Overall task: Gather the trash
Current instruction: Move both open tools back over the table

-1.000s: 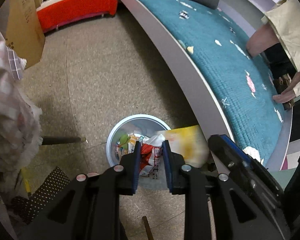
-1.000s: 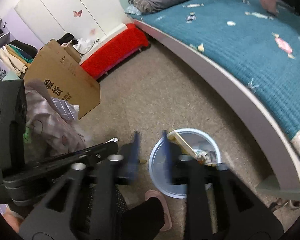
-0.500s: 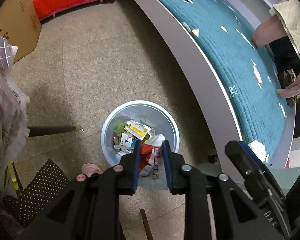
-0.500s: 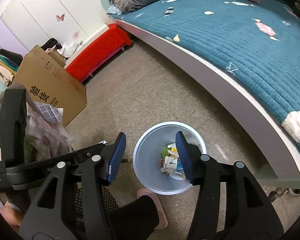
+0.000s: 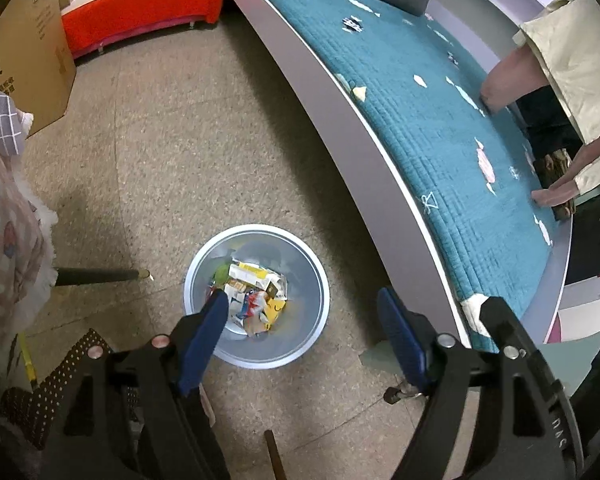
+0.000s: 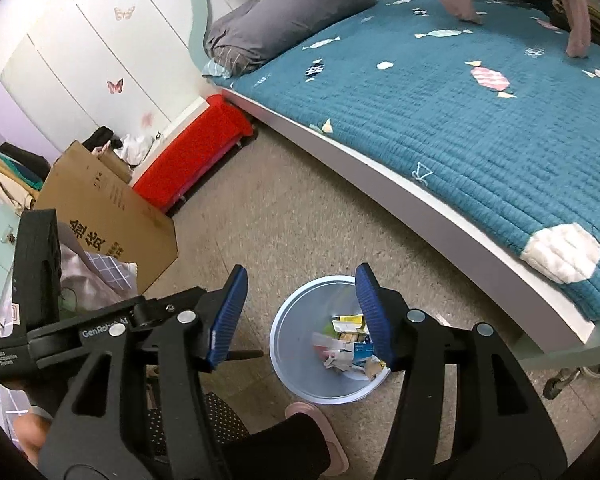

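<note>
Trash (image 5: 256, 300) sits in a loose heap at the bottom of the pale blue bin (image 5: 316, 280), which stands on the speckled floor (image 5: 180, 140) just beside the grey edge of the bed (image 5: 340, 92); the heap is crumpled wrappers and small cartons, white, yellow, red and green. Your left gripper (image 5: 300, 320) hangs above the bin and points steeply down into it. Its jaws have just been opening and now stand wide, with nothing between the blue pads; one pad overlaps the bin's near rim in the view, the other lies over bare floor toward the bed. Your right gripper (image 6: 300, 312) is also over the bin (image 6: 296, 376), tilted less steeply. Its jaws have just been opening too and stand about half apart, empty; through the gap you see floor and the bin's far rim, and the trash (image 6: 348, 344) shows beside the right-hand pad. On the teal bedspread (image 6: 480, 128) more scraps lie scattered: a pink-and-white candy wrapper (image 6: 489, 78), a dark wrapper (image 6: 315, 69) and several pale bits of paper. A grey pillow (image 6: 288, 24) rests at the head of the bed. Another person's hand (image 5: 552, 196) presses on the spread at the far side. A cardboard box (image 6: 108, 208) and a red bench (image 6: 196, 152) stand well apart from the bin, by the wall.
</note>
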